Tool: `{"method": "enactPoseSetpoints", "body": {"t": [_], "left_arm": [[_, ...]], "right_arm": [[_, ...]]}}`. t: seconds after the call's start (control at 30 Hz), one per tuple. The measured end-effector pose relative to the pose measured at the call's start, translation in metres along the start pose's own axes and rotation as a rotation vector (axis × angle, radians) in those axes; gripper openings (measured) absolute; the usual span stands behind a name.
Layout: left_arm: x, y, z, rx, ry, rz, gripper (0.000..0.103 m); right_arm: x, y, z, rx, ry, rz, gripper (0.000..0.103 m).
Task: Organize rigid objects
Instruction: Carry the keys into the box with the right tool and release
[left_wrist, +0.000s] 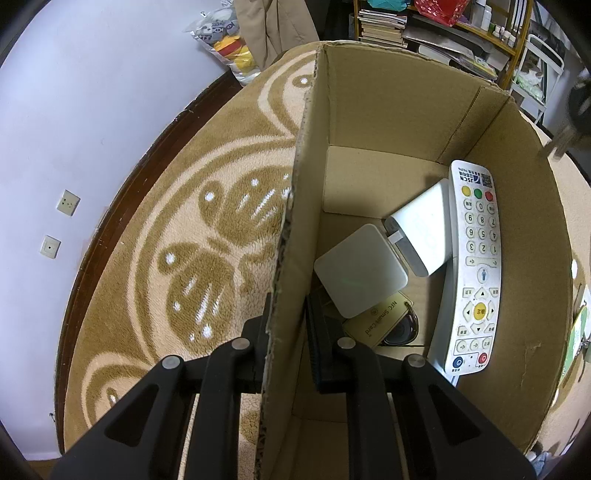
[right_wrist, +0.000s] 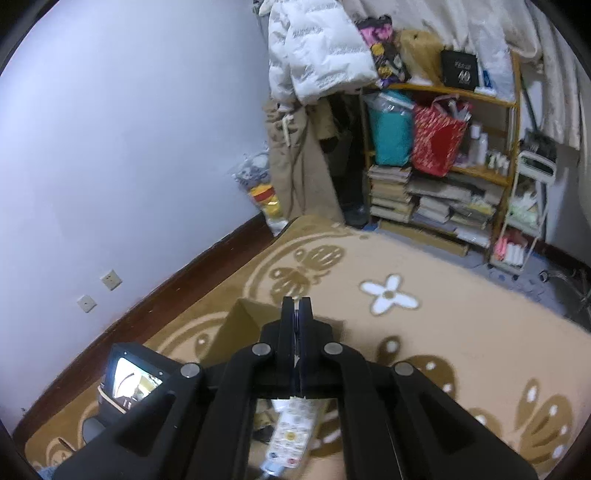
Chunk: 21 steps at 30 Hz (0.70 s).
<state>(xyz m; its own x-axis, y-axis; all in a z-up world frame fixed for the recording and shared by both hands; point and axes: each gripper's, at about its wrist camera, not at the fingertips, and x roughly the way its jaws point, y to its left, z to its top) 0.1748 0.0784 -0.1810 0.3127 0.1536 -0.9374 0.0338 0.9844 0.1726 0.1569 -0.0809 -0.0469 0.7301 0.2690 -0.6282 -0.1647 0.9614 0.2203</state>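
In the left wrist view, my left gripper (left_wrist: 286, 325) is shut on the near wall of an open cardboard box (left_wrist: 295, 229), one finger outside and one inside. Inside the box lie a white remote control (left_wrist: 476, 266), a white charger block (left_wrist: 424, 229), a white square device (left_wrist: 360, 271) and a cream NFC card (left_wrist: 380, 319) over a dark object. In the right wrist view, my right gripper (right_wrist: 296, 310) is shut with nothing clearly between its fingers, raised above the box (right_wrist: 240, 328). The remote (right_wrist: 291, 435) shows below it.
The box stands on a tan patterned carpet (right_wrist: 443, 314). A wooden shelf (right_wrist: 443, 166) with books and bags stands at the back, with hanging clothes (right_wrist: 306, 92) beside it. A white wall (right_wrist: 110, 147) with sockets runs on the left. The left gripper's camera unit (right_wrist: 129, 380) shows at lower left.
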Motion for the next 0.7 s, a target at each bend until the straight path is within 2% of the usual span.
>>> {"method": "enactPoseSetpoints", "body": {"t": [0.1,0.33,0.57,0.67,0.7], "left_arm": [[0.0,0.0,0.0,0.0,0.0,0.0,0.013],[0.001,0.0,0.0,0.0,-0.001,-0.003,0.013],[0.001,0.0,0.0,0.002,-0.001,0.001,0.013],[0.0,0.0,0.0,0.001,-0.001,0.0,0.013],[0.0,0.0,0.0,0.0,0.0,-0.002,0.013]], "right_arm": [[0.015,-0.002,-0.011,0.048,0.041,0.045,0.003],[0.045,-0.001,-0.046,0.05,0.139,0.013,0.003],[0.042,-0.006,-0.054,0.083,0.135,0.013,0.005],[0.032,-0.01,-0.052,0.086,0.121,-0.019,0.018],[0.028,-0.012,-0.052,0.085,0.12,-0.031,0.029]]}}
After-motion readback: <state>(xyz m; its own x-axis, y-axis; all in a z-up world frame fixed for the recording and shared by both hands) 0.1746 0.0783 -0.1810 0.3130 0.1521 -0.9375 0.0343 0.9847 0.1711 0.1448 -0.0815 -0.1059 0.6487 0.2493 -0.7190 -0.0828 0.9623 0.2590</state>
